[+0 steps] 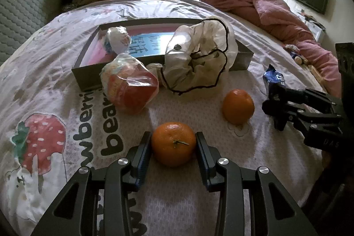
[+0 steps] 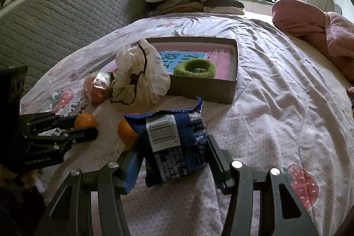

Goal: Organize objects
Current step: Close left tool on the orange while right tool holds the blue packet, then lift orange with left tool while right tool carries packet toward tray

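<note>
Bed [image 1: 276,54] with strawberry-print cover; grey cardboard box [image 1: 88,79] as landmark, lying open-topped mid-bed.

Left tongs [image 1: 173,145]: closed onto a mandarin [image 1: 173,143], pads against both its sides, fruit resting on the cover well in front of the box. No earlier frame to compare.

Right tongs [image 2: 174,152]: set wide around a blue snack packet [image 2: 174,136], barcode up; fingers touch both its edges, packet held in front of the box.

Second mandarin [image 1: 238,106] loose on the cover, in front of the box, between the two tongs.

Clear bag of fruit [image 1: 130,90] and white drawstring bag [image 1: 199,61] lean against the box's front wall. Green ring [image 2: 194,68] lies inside the box, near corner.
</note>
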`<state>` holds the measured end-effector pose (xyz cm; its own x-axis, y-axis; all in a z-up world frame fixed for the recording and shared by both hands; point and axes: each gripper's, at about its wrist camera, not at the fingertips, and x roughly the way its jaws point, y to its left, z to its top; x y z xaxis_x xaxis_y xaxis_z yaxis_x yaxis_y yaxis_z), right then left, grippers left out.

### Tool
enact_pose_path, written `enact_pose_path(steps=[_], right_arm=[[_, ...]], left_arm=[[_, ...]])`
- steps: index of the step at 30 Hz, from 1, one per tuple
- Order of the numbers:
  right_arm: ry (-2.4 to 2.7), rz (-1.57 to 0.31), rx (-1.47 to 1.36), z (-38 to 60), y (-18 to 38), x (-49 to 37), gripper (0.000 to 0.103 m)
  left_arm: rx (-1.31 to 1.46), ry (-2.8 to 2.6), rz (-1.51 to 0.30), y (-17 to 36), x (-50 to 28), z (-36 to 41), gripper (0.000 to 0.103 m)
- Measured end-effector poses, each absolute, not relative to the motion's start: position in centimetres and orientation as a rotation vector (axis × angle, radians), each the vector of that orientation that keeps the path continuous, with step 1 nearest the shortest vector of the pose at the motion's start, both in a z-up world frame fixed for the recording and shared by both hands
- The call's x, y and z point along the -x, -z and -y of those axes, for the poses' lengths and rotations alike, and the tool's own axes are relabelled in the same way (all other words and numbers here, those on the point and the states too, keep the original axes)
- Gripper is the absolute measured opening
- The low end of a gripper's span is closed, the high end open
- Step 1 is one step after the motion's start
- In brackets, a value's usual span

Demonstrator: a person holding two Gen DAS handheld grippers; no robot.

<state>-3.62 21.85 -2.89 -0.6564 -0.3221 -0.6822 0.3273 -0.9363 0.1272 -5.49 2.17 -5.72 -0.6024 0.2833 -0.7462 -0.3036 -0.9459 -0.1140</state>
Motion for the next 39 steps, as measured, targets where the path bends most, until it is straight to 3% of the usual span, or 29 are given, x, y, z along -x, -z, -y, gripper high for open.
enact_pose_path(steps=[39], right_arm=[[2.600,-0.054,-0.911,-21.4,0.9,1.7,0.055]], left_arm=[[1.063,-2.631,-0.116,2.8,3.0,-2.0,0.039]])
